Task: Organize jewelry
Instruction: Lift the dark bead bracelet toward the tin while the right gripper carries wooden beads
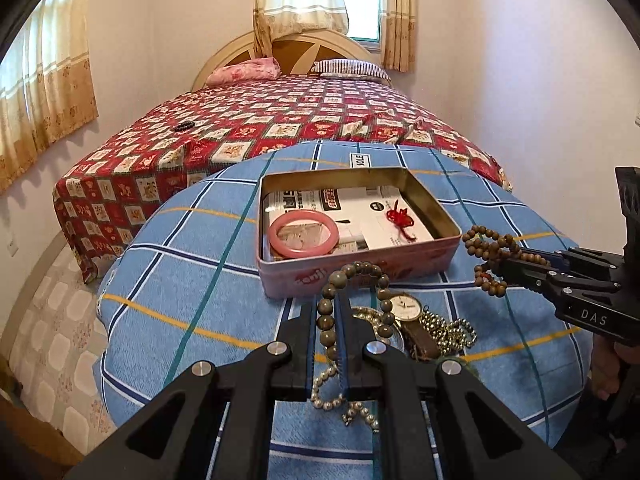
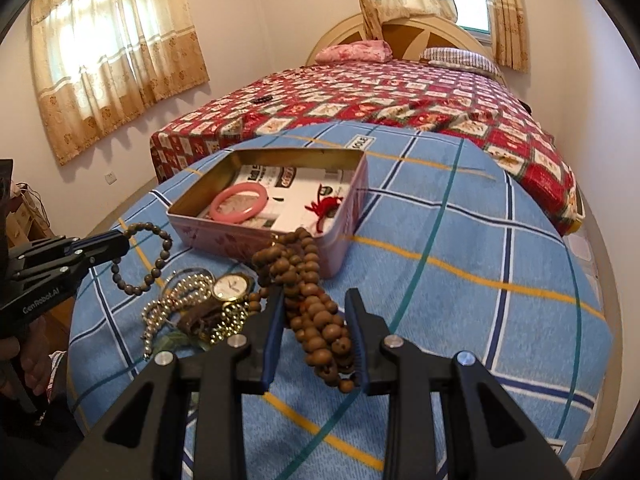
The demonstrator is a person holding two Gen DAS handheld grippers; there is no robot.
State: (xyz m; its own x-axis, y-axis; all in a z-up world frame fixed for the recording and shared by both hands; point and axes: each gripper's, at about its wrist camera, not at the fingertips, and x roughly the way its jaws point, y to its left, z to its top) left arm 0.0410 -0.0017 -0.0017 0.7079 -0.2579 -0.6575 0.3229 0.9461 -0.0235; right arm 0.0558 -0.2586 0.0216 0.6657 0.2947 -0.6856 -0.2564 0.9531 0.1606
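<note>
An open pink tin box (image 1: 360, 270) (image 2: 352, 216) stands on the blue checked cloth, holding a pink bangle (image 1: 304, 233) (image 2: 239, 203) and a red knot charm (image 1: 400, 216) (image 2: 326, 205). My left gripper (image 1: 342, 300) (image 2: 120, 245) is shut on a dark green bead bracelet (image 1: 352, 276) (image 2: 154, 258), lifted just in front of the box. My right gripper (image 2: 316, 300) (image 1: 508, 264) is shut on a bundle of brown wooden beads (image 2: 308, 292) (image 1: 488, 250) at the box's right front corner.
A pile stays on the cloth (image 1: 180, 280) in front of the box: a gold watch (image 1: 406, 308) (image 2: 230, 288), pearl strands (image 1: 326, 394) (image 2: 176, 300) and gold bead chains (image 1: 452, 330). Behind is a bed with a red quilt (image 1: 260, 120) and a small dark bracelet (image 1: 184, 127).
</note>
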